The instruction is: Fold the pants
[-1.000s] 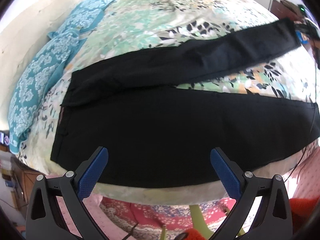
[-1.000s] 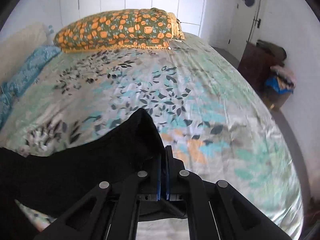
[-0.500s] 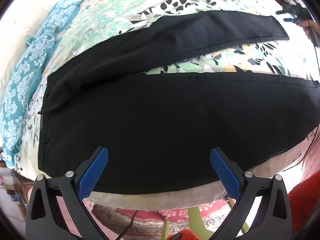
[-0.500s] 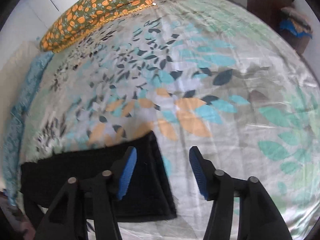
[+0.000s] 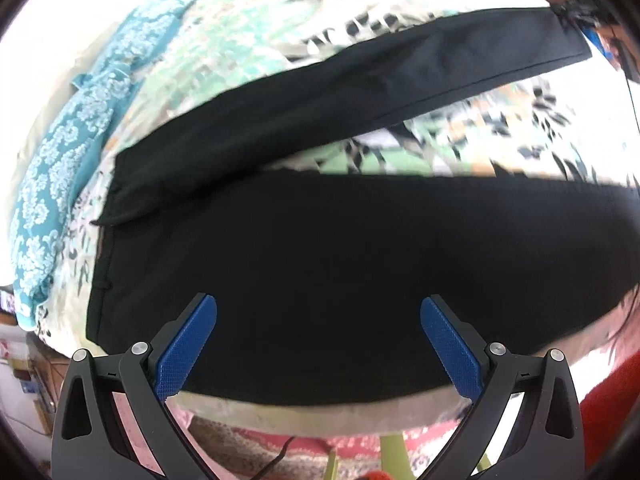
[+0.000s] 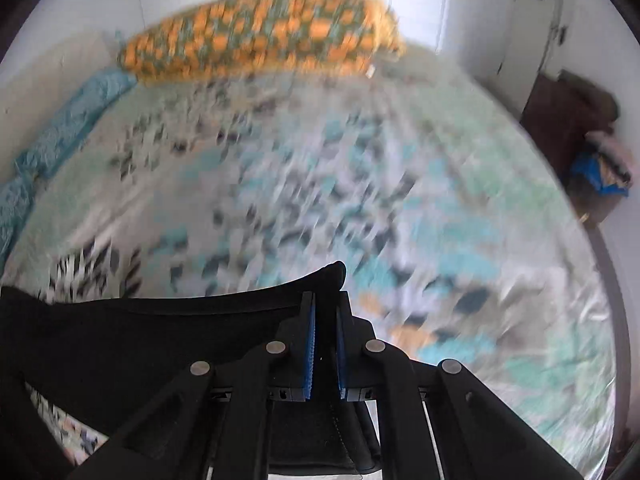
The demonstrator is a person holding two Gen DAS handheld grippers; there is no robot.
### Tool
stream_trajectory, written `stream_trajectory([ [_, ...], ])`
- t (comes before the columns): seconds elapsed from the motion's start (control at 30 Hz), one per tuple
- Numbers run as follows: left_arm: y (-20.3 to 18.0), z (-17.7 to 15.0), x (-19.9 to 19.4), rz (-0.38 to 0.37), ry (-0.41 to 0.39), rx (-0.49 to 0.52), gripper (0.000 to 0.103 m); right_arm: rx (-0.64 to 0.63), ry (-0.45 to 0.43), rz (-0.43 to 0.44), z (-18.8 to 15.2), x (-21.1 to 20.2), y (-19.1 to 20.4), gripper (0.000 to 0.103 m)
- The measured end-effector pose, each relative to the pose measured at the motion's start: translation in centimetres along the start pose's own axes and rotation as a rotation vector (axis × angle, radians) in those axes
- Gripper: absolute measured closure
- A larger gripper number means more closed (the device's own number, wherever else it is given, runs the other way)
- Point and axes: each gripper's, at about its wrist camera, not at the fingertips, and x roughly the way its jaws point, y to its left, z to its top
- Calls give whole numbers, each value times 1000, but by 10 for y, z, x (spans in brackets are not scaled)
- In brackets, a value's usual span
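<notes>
1. On the bed (image 5: 248, 32), black pants (image 5: 340, 272) are lying spread across the leaf-print sheet, waistband to the left, both legs running right. The near leg is lying along the near mattress edge; the far leg (image 5: 360, 84) is angling away toward the far right, with a wedge of sheet showing between them.
2. The left gripper (image 5: 319, 344) is hovering over the near edge of the near leg with its blue pads (image 5: 188, 344) standing wide apart, nothing between them.
3. The right gripper (image 6: 325, 344) is pinching the cuff end of the far leg (image 6: 160, 336), blue pads pressed together on the fabric. A fold of cloth is poking up past the fingertips. The right view is motion-blurred, so the exact amount of cloth in the pinch is unclear.
4. Background: an orange floral pillow (image 6: 260, 44) is sitting at the far end of the bed and a teal patterned pillow (image 5: 60, 160) along the left side.
5. Handling judgement: the cloth is looking thin, soft and limp, sagging from the pinch and unlikely to hold any shape. Probably light; unlikely to slip from textured pads.
6. Grasp judgement: the hem and waistband seams are offering the thickest, firmest purchase. The left gripper would do best taking the far-leg side of the waistband, so both ends carry the far leg over the near one evenly.
</notes>
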Motion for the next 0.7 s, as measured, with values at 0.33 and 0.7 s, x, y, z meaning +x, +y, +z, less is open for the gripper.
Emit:
stream_trajectory([
  [0.33, 65, 36, 42, 77, -1, -120, 1, 229, 136, 16, -69, 54, -27, 41],
  [0.7, 198, 181, 223, 376, 96, -169, 0, 395, 204, 389, -93, 18, -26, 41],
])
